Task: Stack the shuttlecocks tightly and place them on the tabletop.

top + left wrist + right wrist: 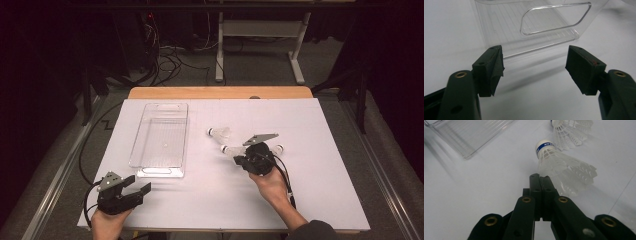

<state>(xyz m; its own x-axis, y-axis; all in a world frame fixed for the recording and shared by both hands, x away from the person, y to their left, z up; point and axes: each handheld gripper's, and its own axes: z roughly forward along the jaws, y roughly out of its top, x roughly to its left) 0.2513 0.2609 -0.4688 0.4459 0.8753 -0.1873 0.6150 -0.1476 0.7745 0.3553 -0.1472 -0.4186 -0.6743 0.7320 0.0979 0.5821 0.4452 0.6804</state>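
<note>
White table (pixel 310 200), dark room with cables and a desk frame behind. Right gripper (pixel 541 180) has jaws pressed together, pinching the skirt edge of the nearest shuttlecock (pixel 564 167), which looks still on or just off the table, right of centre. Left gripper (pixel 534 67) has jaws wide, holding nothing, at the near-left corner facing the clear bin (pixel 531 25). Bin (pixel 162 137) looks empty, so probably nothing is placed yet; one shuttlecock gripped, second shuttlecock (pixel 571 130) just beyond it, third shuttlecock (pixel 278 148) beside the right gripper in the high view. Path to the bin looks open; thin grip could slip.
</note>
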